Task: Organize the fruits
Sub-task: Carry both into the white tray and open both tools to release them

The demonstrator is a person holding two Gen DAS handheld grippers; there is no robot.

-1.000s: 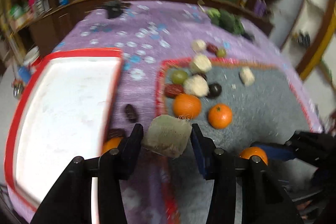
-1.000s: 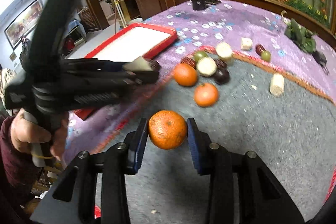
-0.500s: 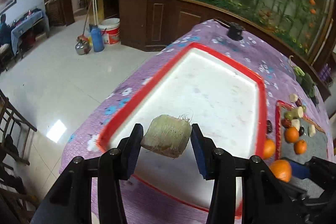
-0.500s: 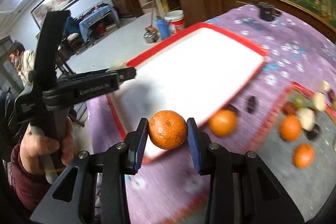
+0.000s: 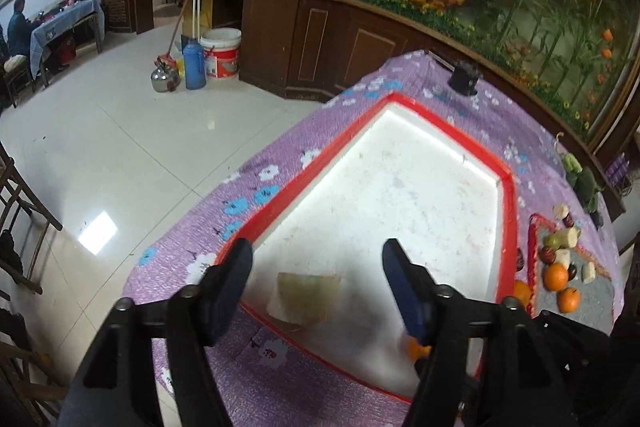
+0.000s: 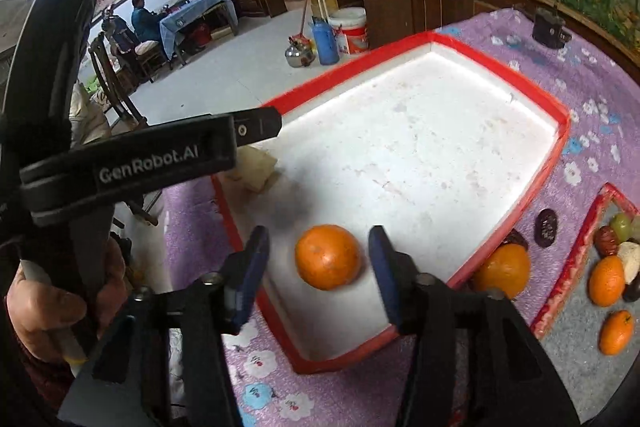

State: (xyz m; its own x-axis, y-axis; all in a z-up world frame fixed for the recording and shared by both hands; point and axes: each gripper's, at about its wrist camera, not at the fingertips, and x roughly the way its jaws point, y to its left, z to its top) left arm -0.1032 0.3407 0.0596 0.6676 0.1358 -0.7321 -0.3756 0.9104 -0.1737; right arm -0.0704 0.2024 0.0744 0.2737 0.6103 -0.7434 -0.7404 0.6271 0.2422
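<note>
A white tray with a red rim [image 5: 506, 183] [image 6: 558, 115] lies on the purple flowered cloth. My left gripper [image 5: 316, 273] is open over the tray's near corner, and a pale beige block of fruit [image 5: 306, 293] [image 6: 256, 167] rests in the tray between the spread fingers. My right gripper [image 6: 318, 261] is open too, with an orange [image 6: 327, 256] lying in the tray between its fingers, touching neither. In the left wrist view that orange [image 5: 416, 349] peeks out behind the right finger. More fruit [image 5: 560, 267] [image 6: 612, 267] sits on a grey mat to the right.
Another orange [image 6: 504, 269] and two dark fruits [image 6: 546, 225] lie on the cloth between tray and grey mat [image 6: 580, 359]. A small black object [image 5: 463, 79] stands beyond the tray. A hand [image 6: 48, 311] holds the left gripper. The table edge drops to a tiled floor [image 5: 120, 147] at left.
Both grippers have opened. The beige block left the left gripper and now lies in the tray; the orange left the right gripper and rests in the tray. Both grippers moved lower over it.
</note>
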